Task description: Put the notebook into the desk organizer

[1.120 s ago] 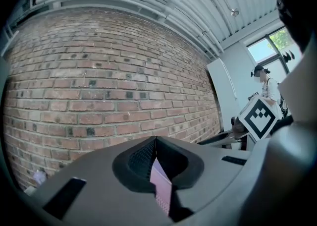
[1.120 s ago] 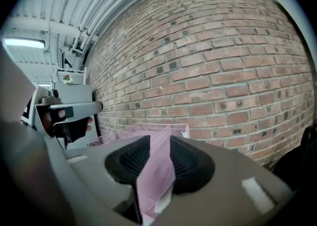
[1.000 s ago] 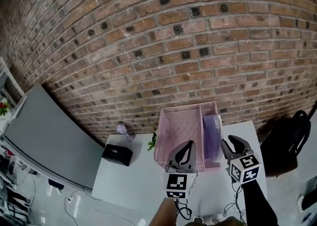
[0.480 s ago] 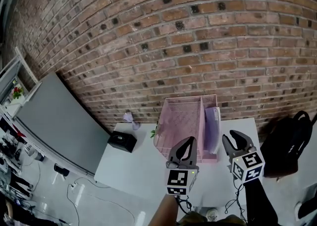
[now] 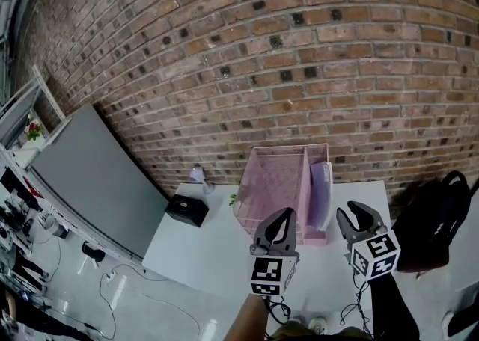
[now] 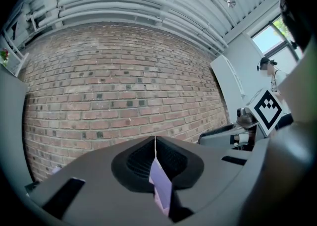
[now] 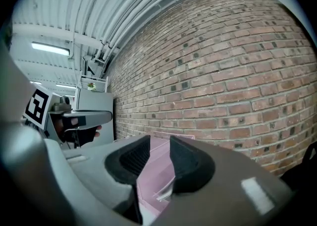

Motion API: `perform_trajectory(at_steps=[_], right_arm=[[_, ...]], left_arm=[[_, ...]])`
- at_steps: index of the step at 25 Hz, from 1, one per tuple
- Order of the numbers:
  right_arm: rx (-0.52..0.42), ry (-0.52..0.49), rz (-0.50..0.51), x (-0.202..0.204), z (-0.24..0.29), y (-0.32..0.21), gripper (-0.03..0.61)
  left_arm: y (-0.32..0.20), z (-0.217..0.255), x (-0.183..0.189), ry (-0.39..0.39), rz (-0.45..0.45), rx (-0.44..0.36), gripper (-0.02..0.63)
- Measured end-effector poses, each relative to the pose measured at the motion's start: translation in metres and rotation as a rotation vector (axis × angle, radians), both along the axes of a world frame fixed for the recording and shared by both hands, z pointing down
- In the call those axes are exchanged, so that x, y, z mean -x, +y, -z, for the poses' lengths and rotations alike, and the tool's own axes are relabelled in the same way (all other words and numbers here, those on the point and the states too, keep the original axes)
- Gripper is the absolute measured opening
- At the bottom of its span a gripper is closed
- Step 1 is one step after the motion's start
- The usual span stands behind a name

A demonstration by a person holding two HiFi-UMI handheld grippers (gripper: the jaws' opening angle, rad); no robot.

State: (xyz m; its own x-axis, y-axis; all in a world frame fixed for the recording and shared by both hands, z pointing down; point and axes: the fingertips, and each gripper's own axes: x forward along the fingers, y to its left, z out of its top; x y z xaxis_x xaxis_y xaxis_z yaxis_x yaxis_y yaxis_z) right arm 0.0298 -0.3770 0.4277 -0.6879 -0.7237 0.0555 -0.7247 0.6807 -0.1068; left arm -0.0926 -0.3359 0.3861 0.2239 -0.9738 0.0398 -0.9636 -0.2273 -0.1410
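Observation:
The pink mesh desk organizer (image 5: 278, 186) stands on the white table (image 5: 202, 257) against the brick wall. A lavender notebook (image 5: 321, 196) stands on edge in its right compartment. My left gripper (image 5: 279, 218) hovers in front of the organizer, shut, with its tips touching (image 6: 155, 141) and nothing held. A sliver of lavender and pink shows below those tips. My right gripper (image 5: 357, 216) hangs to the right, near the notebook's compartment, open with a narrow gap (image 7: 159, 145). Through that gap I see the pink organizer (image 7: 156, 170).
A black box (image 5: 187, 210) and a small purple object (image 5: 197, 175) sit at the table's back left, and a bit of green plant (image 5: 233, 200) is beside the organizer. A grey panel (image 5: 90, 175) leans at the left. A black bag (image 5: 438, 212) is off the table's right edge.
The head view has shifted slightly, showing more of the room at the left. Both grippers keep about the same places before the organizer, and the notebook stays in its compartment.

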Motion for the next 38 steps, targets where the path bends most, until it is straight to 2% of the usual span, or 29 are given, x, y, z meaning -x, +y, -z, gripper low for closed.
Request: perform_trajectory(at_steps=[13, 15, 24, 38], right_arm=[[-0.028, -0.005, 0.012, 0.004, 0.0, 0.007, 0.109], [-0.032, -0.001, 0.003, 0.003, 0.0, 0.008, 0.0], [-0.03, -0.044, -0.006, 0.005, 0.008, 0.007, 0.0], [-0.062, 0.013, -0.011, 0.014, 0.004, 0.011, 0.0]], left_arm=[[0.0, -0.002, -0.002, 0.015, -0.025, -0.006, 0.009], [0.001, -0.004, -0.002, 0.017, -0.027, -0.004, 0.009], [0.005, -0.004, 0.005, 0.018, -0.014, -0.013, 0.009], [0.008, -0.002, 0.009, 0.028, -0.013, -0.022, 0.009]])
